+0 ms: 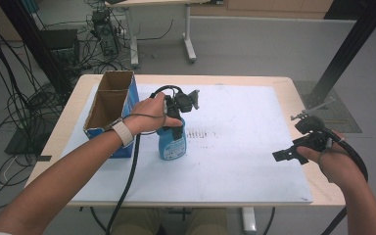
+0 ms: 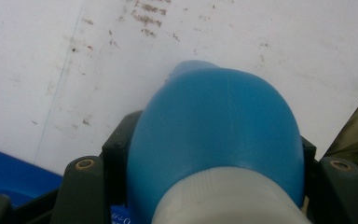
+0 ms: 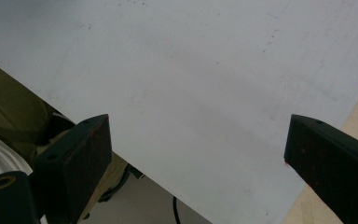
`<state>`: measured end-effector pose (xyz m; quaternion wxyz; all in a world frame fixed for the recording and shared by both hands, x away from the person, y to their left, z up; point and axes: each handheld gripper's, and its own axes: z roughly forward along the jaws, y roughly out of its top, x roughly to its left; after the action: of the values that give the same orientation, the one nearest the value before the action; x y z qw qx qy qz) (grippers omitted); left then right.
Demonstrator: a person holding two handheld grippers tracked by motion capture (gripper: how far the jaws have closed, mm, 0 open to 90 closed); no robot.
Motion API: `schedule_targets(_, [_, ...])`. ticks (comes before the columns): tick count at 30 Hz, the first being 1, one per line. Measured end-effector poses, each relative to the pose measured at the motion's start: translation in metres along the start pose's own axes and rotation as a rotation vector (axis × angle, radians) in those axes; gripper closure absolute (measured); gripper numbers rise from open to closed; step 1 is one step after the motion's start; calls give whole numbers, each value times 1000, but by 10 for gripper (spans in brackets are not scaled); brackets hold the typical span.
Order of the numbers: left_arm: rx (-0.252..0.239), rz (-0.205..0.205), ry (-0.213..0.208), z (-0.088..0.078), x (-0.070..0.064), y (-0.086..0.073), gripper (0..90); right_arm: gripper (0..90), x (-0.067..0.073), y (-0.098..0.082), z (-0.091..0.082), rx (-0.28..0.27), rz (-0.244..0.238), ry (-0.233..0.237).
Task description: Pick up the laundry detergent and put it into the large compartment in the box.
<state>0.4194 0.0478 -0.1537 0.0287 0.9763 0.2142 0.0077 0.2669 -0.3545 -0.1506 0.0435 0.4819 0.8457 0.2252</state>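
Evidently the left gripper [image 1: 178,108] was pinching the blue bottle [image 1: 172,142] by its top, just right of the cardboard box [image 1: 108,105], seemingly mid-transfer. The right gripper [image 1: 301,147] hung spread, well right of the box. Next likely called for lifting the bottle straight.

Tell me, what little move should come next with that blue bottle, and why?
Probably lift the bottle straight up and carry it toward the open box. The left gripper is shut on its neck, it stands upright on the white mat beside the box, and the right gripper waits open, apart.
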Motion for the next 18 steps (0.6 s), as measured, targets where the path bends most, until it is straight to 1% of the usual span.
schedule_targets(18, [-1, 0, -1, 0, 0, 0, 388, 75, 0, 2, 1, 1, -2, 2])
